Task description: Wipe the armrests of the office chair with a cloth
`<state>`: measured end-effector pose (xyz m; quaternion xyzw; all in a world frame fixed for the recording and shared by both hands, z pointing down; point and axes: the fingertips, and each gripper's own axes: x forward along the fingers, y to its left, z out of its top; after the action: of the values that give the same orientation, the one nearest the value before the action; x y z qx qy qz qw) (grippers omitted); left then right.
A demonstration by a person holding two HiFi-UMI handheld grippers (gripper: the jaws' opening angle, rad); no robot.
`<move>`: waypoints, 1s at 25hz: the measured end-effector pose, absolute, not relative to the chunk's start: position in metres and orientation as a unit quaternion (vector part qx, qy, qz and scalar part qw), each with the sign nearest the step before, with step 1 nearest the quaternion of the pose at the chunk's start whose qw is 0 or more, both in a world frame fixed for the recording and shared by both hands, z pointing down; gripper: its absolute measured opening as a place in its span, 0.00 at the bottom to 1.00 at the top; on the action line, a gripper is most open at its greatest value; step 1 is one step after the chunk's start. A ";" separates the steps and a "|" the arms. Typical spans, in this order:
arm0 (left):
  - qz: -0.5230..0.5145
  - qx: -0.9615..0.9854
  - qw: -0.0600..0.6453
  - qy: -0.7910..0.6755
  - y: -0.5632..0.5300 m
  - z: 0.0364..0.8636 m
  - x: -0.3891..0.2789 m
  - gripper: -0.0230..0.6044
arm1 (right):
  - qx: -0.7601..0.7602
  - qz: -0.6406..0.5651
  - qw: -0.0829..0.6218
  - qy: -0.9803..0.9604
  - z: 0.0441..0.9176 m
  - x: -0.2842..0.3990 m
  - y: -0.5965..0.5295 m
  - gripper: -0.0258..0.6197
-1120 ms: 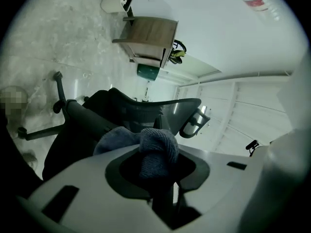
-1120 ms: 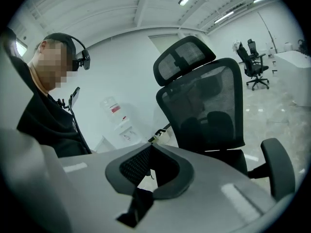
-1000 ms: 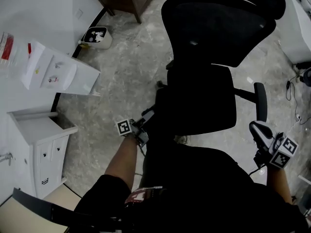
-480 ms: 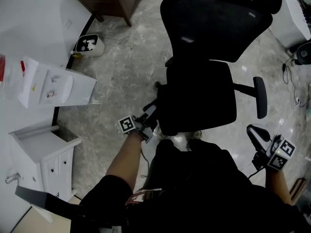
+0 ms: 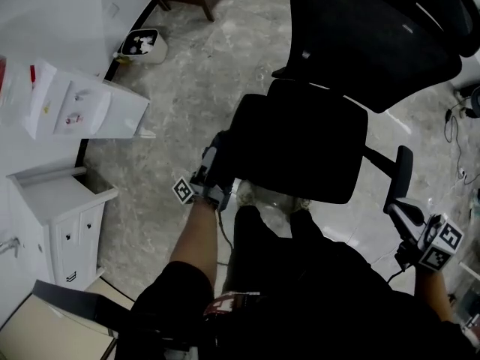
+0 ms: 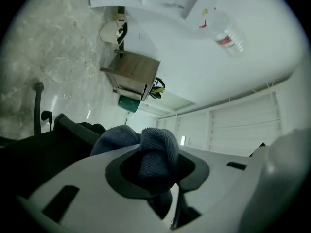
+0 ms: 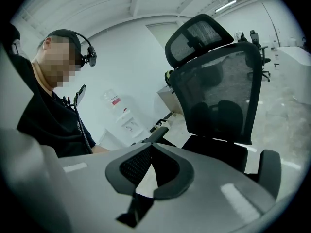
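Moved: left gripper [image 5: 212,163], forward from the seat's front corner to the chair's [image 5: 300,145] left edge, jaws clamped on blue cloth [image 6: 156,154]. Right gripper [image 5: 406,213]: jaws together, empty, near right armrest [image 5: 403,169].

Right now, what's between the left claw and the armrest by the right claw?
The seat lies between the left claw and that armrest, in the head view.

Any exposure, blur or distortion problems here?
Head view: office chair and clothing crush to black against the bright floor. Left gripper view: heavy fisheye, dark corners, cloth in the jaws sharp. Right gripper view: same fisheye, chair mesh clear.
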<state>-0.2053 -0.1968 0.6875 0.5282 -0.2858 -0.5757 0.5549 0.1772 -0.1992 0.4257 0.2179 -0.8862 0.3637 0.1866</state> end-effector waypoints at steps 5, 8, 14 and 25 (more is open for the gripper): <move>-0.619 0.505 0.537 -0.270 -0.116 0.677 -0.182 0.20 | 0.199 0.360 0.199 -0.890 0.437 0.189 -0.207 0.04; -0.558 0.591 0.495 -0.306 -0.096 0.612 -0.180 0.20 | 0.184 0.352 0.200 -0.896 0.440 0.186 -0.206 0.04; 0.226 0.873 0.194 -0.385 -0.220 0.581 -0.081 0.20 | 0.187 0.353 0.162 -0.902 0.436 0.192 -0.210 0.04; 0.883 0.452 -0.086 0.091 -0.195 0.714 -0.049 0.20 | 0.241 0.386 0.060 -0.889 0.426 0.250 -0.196 0.04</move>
<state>-0.0486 -0.1948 0.7142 -0.4522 -0.0911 -0.8831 0.0857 0.2501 -0.1963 0.4264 0.2414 -0.8885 0.3856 0.0597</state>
